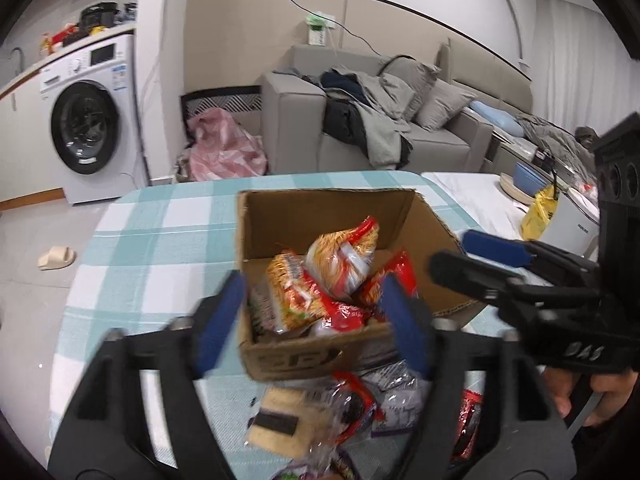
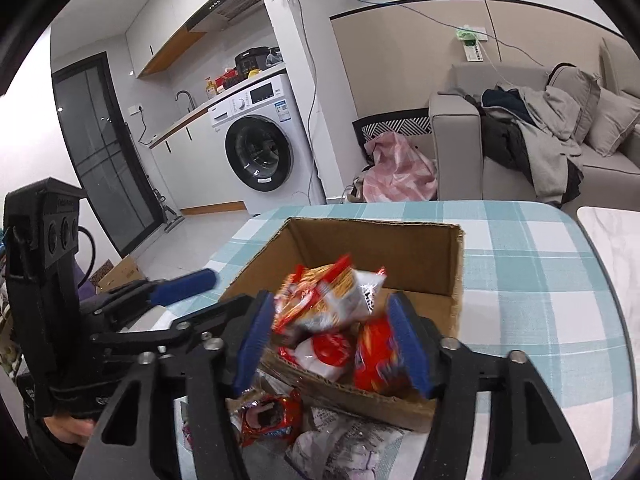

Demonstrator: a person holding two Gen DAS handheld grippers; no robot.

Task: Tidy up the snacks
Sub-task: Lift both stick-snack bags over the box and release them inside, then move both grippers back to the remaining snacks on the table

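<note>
Both grippers, left (image 1: pixel 312 320) and right (image 2: pixel 332 340), wide open, empty. Snack packets (image 1: pixel 320 404) on worktop: light, crinkly, slippery; pinch at sealed edge.

A table draped in a teal-and-white checked cloth (image 1: pixel 140 240) carries an open cardboard box (image 1: pixel 316 224) of snack packets. On the cloth just in front of the box lie loose wrappers: a pale cracker pack (image 1: pixel 280 424), a red packet (image 2: pixel 272 420) and a white-purple bag (image 2: pixel 348 440).

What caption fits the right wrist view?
Open right gripper above a cardboard box of snack packets.
</note>
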